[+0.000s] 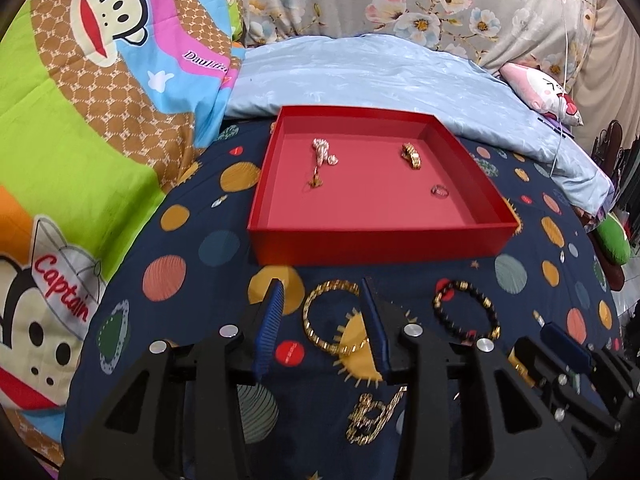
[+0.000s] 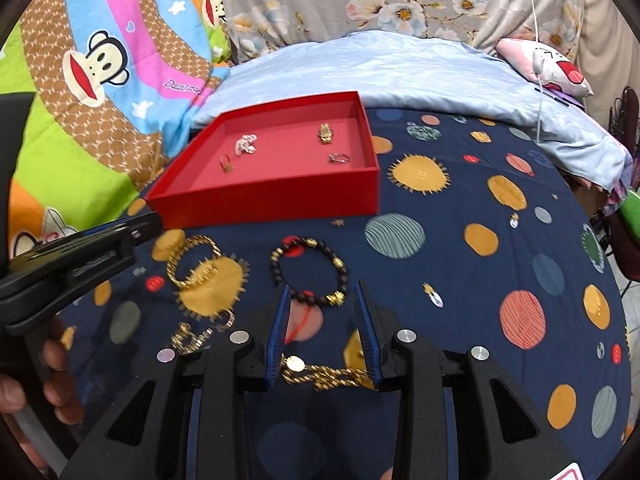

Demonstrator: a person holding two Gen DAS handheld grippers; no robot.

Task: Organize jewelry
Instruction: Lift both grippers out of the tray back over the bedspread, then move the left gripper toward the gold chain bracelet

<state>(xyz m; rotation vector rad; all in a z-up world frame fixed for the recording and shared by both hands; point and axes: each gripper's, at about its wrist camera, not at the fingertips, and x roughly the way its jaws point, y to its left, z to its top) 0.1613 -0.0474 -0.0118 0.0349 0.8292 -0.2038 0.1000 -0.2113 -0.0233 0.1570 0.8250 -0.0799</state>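
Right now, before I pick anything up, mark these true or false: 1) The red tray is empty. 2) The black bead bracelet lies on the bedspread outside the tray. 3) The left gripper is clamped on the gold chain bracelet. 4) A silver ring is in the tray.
1) False: the red tray holds several pieces.
2) True: the black bead bracelet lies on the planet-print bedspread.
3) False: the left gripper stands open around the gold chain bracelet.
4) True: silver ring.
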